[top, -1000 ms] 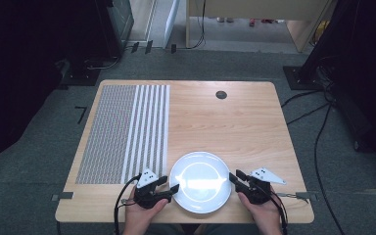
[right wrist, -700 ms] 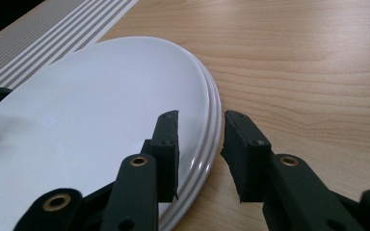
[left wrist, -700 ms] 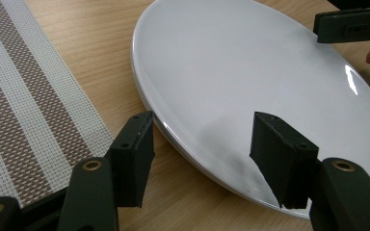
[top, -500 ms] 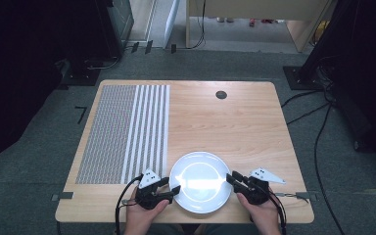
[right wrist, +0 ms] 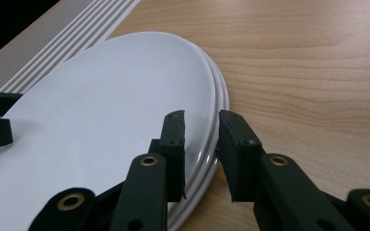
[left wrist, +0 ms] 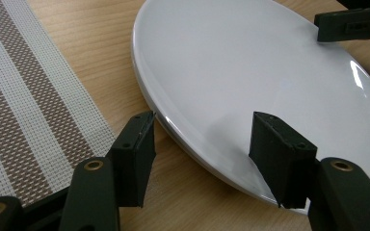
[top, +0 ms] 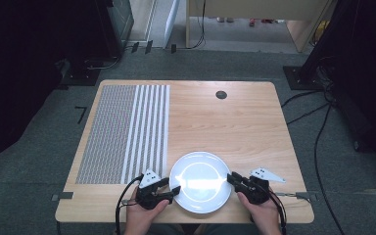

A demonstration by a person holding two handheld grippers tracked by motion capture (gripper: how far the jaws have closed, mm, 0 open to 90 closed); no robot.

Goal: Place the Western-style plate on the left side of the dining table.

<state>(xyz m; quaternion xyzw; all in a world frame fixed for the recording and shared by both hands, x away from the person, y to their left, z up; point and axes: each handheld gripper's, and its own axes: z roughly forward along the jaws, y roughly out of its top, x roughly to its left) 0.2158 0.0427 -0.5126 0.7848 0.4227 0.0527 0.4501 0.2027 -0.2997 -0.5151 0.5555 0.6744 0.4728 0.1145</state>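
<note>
White round plates (top: 200, 181), glossy, stacked one on another with two rims (right wrist: 215, 120) showing, lay flat and empty on the wooden surface (top: 235, 122), near its front edge, just right of the striped mat (top: 127, 132)

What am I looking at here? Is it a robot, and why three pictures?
No robot: a person holds a hand tool, a gripper, in each hand. The high view looks down on a wooden table with a striped placemat and a white plate. The other two pictures come from small cameras on the tools. The left gripper straddles the plate's rim, jaws apart. The right gripper has its jaws on either side of the opposite rim and has just been closing; they look near it, not clearly pressing.
</note>
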